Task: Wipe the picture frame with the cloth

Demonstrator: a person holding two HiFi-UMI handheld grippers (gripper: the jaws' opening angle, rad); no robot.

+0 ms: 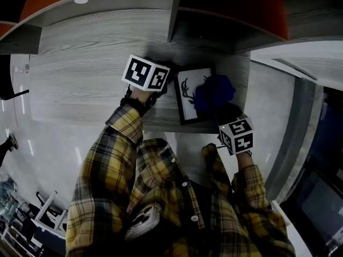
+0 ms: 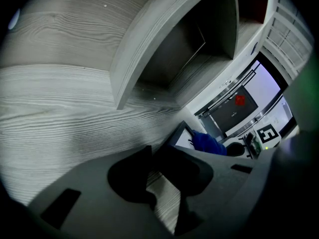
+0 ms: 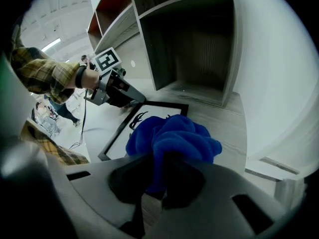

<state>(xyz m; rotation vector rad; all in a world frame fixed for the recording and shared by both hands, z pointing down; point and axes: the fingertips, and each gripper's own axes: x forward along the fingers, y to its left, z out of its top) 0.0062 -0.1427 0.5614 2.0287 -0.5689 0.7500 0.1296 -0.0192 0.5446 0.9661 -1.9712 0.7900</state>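
Note:
A black picture frame (image 1: 188, 96) with a white print of dark antlers lies flat on the grey wood desk (image 1: 80, 90). A bunched blue cloth (image 1: 214, 91) rests on the frame's right part. My right gripper (image 1: 225, 114) is shut on the cloth (image 3: 172, 138), which bulges out past the jaws (image 3: 157, 176) over the frame (image 3: 127, 128). My left gripper (image 1: 159, 90) sits at the frame's far left corner. Its jaws (image 2: 152, 169) stand apart with bare desk showing between them. The frame (image 2: 182, 135) lies just past its right jaw.
Open grey shelf compartments (image 1: 214, 31) stand at the back of the desk, with orange panels above. A white wall panel (image 3: 279, 83) closes off the right side. The desk's front edge (image 1: 161, 128) runs just below the frame, close to my plaid-sleeved arms.

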